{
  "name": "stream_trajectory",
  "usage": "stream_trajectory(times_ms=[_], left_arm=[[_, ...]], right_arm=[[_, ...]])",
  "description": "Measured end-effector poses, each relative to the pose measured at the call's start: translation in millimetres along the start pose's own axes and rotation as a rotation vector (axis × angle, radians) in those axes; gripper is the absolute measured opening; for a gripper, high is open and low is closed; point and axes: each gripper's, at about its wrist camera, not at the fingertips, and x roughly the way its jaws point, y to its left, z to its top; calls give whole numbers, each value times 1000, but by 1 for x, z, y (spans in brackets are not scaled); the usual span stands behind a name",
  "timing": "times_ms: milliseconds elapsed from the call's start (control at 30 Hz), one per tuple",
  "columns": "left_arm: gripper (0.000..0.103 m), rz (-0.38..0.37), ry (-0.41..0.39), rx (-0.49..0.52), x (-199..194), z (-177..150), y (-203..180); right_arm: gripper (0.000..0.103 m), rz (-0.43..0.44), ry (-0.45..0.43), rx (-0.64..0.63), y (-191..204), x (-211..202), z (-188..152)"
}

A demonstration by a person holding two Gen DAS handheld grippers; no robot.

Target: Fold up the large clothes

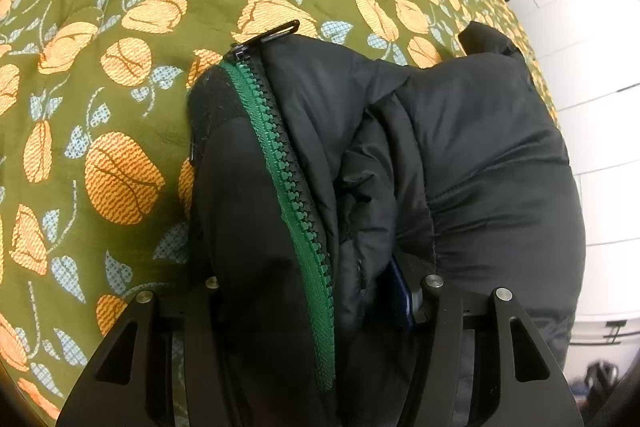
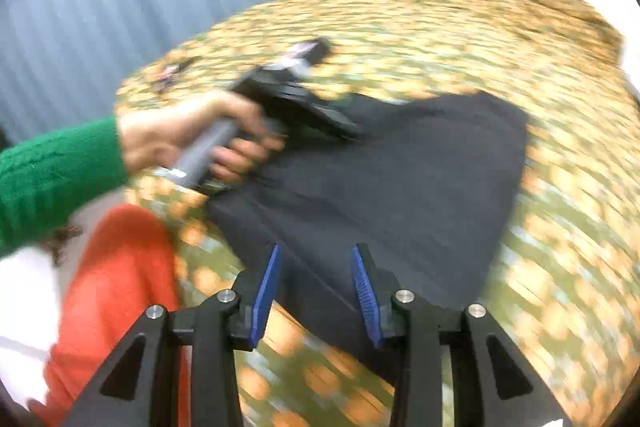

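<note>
**Black jacket held over the flowered bed**

In the left wrist view, the black jacket (image 1: 460,155) was bunched up between the two sides of the left claw (image 1: 316,303). The cloth was gripped there, and a bit of one blue pad (image 1: 402,297) was seen at the edge of the folds. A green zipper (image 1: 280,163) was seen running up the jacket to its black pull (image 1: 276,33) at the top. Behind the jacket, the green bed cover (image 1: 120,67) with orange flowers was spread out.

In the right wrist view, which was blurred, the right claw (image 2: 316,291) was held wide, with nothing between its blue pads (image 2: 365,293). The jacket (image 2: 400,187) was spread on the bed cover (image 2: 560,227) just past them. Farther off, the left claw (image 2: 316,115) was seen at the jacket's far edge, held by a hand (image 2: 192,139) with a green sleeve (image 2: 52,179). A grey curtain (image 2: 120,7) was seen at the back.
</note>
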Motion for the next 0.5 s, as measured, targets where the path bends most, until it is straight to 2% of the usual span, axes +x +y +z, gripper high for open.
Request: stream_trajectory(times_ms=[33,133,233,300,400,500], left_arm=[[57,-1,-2,-3,1,0,-2],[58,-2,-17,-8,1,-1,-5],[60,6,-38,-9,1,-2,-10],[60,14,-49,-11,1,-3,-11],[60,16,-68,-16,-3,-4,-14],[57,-19,-101,-19,-26,-9,-18]], right_arm=[[37,-37,26,22,-11,-2,-13],[37,-50,56,68,-33,14,-32],[37,-75,75,37,-34,50,-44],[37,-77,71,80,-37,70,-52],[37,-81,52,90,-40,69,-55],[39,-84,96,70,-34,58,-47]])
